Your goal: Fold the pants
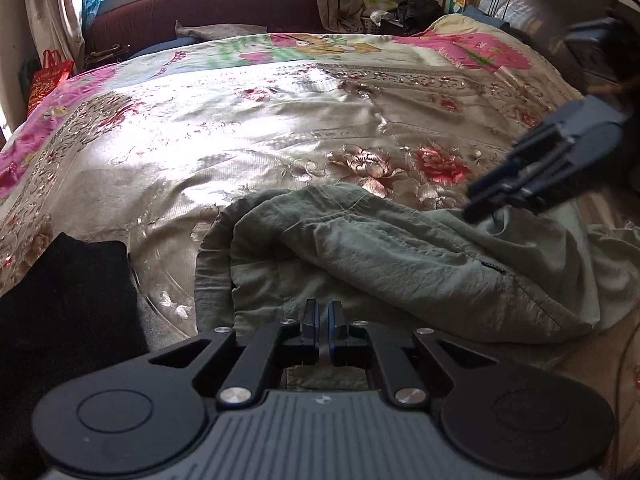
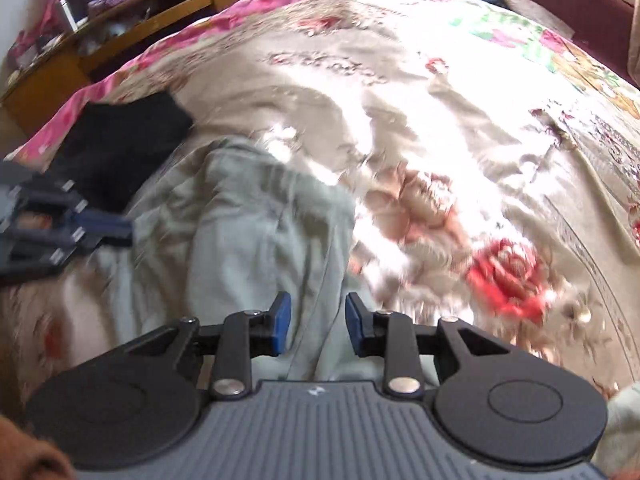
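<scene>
The grey-green pants [image 1: 400,248] lie crumpled on the floral bedspread [image 1: 240,128], waistband curled toward the left. My left gripper [image 1: 323,312] sits low at the near edge of the pants, its jaws almost closed with a thin gap; whether cloth is pinched between them is hidden. My right gripper [image 2: 318,322] is open and hovers just over the pants [image 2: 256,232], with cloth showing between the blue pads [image 2: 282,322]. The right gripper also shows in the left wrist view [image 1: 480,204], over the pants' right side. The left gripper shows in the right wrist view [image 2: 120,232].
A folded black garment [image 1: 72,288] lies on the bed left of the pants, also seen in the right wrist view [image 2: 120,148]. A maroon sofa [image 1: 208,8] and a dark headboard [image 1: 552,8] border the bed. A wooden shelf unit [image 2: 132,12] stands beyond the bed's side.
</scene>
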Demonstrator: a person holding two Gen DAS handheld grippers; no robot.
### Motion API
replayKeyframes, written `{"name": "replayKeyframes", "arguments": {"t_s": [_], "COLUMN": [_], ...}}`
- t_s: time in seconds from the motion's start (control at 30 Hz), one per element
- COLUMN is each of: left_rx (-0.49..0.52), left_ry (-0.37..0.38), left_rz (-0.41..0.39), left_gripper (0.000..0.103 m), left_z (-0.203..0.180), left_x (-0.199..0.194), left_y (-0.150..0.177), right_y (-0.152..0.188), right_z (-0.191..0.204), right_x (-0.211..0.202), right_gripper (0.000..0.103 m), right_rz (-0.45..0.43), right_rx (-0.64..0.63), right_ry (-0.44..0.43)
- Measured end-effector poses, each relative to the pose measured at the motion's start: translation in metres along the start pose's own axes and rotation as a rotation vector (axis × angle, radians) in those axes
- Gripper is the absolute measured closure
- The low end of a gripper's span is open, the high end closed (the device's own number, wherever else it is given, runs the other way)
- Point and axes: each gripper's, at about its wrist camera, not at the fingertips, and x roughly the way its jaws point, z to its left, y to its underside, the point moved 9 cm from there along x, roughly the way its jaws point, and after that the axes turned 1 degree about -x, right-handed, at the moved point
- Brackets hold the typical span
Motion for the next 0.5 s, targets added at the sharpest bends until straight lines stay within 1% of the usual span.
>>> {"name": "replayKeyframes", "arguments": {"t_s": [0.1, 0.13, 0.23, 0.3, 0.37, 0.4, 0.43, 0.5], "left_rx": [-0.003, -0.005, -0.02, -0.035, -0.059, -0.064, -0.065, -0.054], "left_ry": [0.004, 0.012, 0.037, 0.042, 0.045, 0.047, 0.046, 0.038], "left_rz": [0.019, 0.021, 0.017, 0.014, 0.014, 0.012, 0.009, 0.002], "left_gripper": [0.082, 0.082, 0.082, 0.082, 0.082, 0.082, 0.082, 0.082], "left_z": [0.002, 0.001, 0.0, -0.001, 0.0, -0.001, -0.002, -0.005], "left_x": [0.002, 0.002, 0.001, 0.003, 0.007, 0.009, 0.01, 0.013], "left_y": [0.014, 0.017, 0.024, 0.027, 0.029, 0.03, 0.031, 0.032], "right_y": [-0.02, -0.022, -0.028, -0.03, -0.031, -0.031, -0.032, -0.036], "right_z": [-0.02, -0.026, -0.023, -0.02, -0.02, -0.02, -0.02, -0.021], "right_x": [0.054, 0.063, 0.078, 0.084, 0.084, 0.079, 0.074, 0.057], "right_gripper": [0.072, 0.07, 0.07, 0.07, 0.08, 0.092, 0.093, 0.094], "right_rz": [-0.001, 0.003, -0.007, 0.004, 0.008, 0.012, -0.001, -0.046], "right_rx": [0.062, 0.095, 0.223, 0.255, 0.279, 0.308, 0.325, 0.323], "right_ry": [0.029, 0.021, -0.11, -0.126, -0.143, -0.173, -0.19, -0.196]}}
